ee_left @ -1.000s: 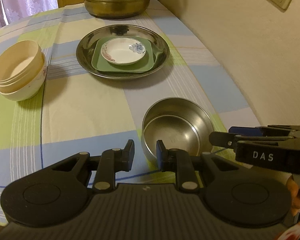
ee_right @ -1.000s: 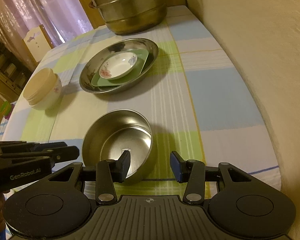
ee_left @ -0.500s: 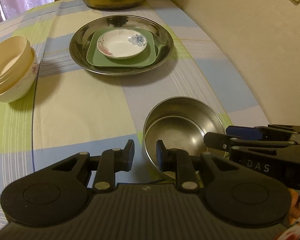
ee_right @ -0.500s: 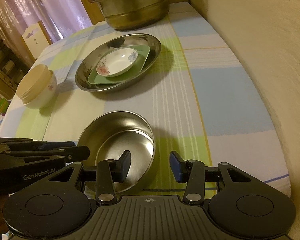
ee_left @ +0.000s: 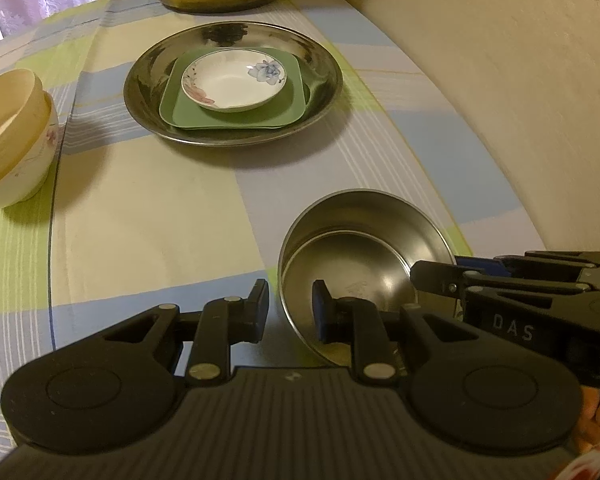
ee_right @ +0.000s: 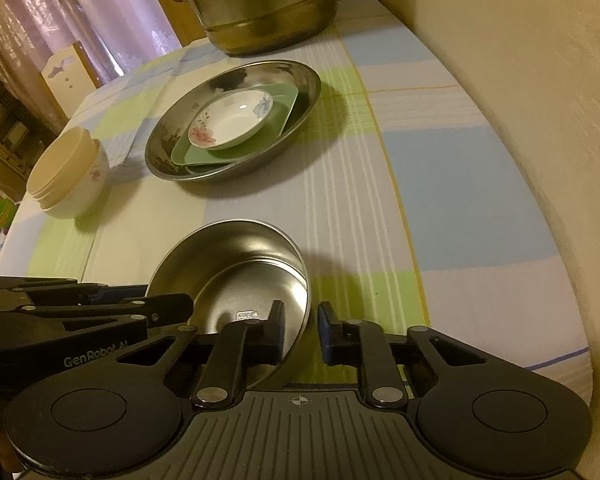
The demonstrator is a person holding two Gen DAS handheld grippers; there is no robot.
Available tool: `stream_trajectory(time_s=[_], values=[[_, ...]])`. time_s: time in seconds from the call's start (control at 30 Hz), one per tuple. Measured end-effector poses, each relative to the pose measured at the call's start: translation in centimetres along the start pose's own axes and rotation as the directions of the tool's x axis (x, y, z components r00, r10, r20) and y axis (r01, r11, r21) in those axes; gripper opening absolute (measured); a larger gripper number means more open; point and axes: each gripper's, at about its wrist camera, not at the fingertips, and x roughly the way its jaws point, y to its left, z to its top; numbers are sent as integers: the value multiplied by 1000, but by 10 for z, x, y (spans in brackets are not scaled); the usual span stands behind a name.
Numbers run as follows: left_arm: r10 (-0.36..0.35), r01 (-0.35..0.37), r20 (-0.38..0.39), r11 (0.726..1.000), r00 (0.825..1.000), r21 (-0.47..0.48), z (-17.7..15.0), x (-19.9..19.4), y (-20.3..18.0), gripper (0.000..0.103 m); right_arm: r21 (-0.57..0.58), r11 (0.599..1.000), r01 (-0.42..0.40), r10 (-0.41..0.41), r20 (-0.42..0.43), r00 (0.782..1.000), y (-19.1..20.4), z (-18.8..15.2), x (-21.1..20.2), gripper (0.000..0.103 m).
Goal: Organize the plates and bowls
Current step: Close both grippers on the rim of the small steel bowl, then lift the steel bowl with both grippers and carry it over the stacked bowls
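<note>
I have the stainless steel bowl [ee_right: 236,276] at the near edge of the table, sitting on the checked tablecloth [ee_right: 340,208] just in front of both tools. My right gripper [ee_right: 300,332] straddles the bowl's near-right rim: one finger is inside the bowl, the other outside, and the jaws are closing on the wall. I cannot tell whether the pads press on the metal yet. My left gripper [ee_left: 290,310] straddles the near-left rim the same way, jaws narrow, with a gap visible between the outer pad and the wall, so I judge it is not gripping.

The step in hand, as I read it, is picking up this steel bowl to stack it with the other bowls. Farther up the table to the left is a stack of cream bowls [ee_right: 66,172]. Beyond the steel bowl stands a large steel plate [ee_right: 232,120] with a green square plate [ee_right: 278,114] and a small floral dish [ee_right: 230,120] nested in it. A big metal steamer pot [ee_right: 260,4] stands at the far end.

Next I need a firm pinch on the thin rim before lifting. The wall is smooth and curved, so a one-sided grip may let the bowl swing or slip; I would lift slowly and keep it level.
</note>
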Motion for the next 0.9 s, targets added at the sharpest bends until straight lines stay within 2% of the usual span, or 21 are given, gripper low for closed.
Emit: stream_trajectory(time_s=[0.1,0.13,0.57,0.9], values=[[0,0,1,1000,1000,10,0,0,-1,19,-9,1000,11,-11,1,1000,1,-1,-1,13],[-3,3,2,1000,1000,14,0,0,-1,14,-11,1000,13,-13,1,1000,1,0,0,12],[12,-12,20,999,1000,30,1,-8,-1,14,-27,1000,15,-14,4,1000,6,0,-4,9],[44,-44,58,999,997,-10,-2,-32,9,14,-72,997,-19,20,15,1000,25,5,-13,9]])
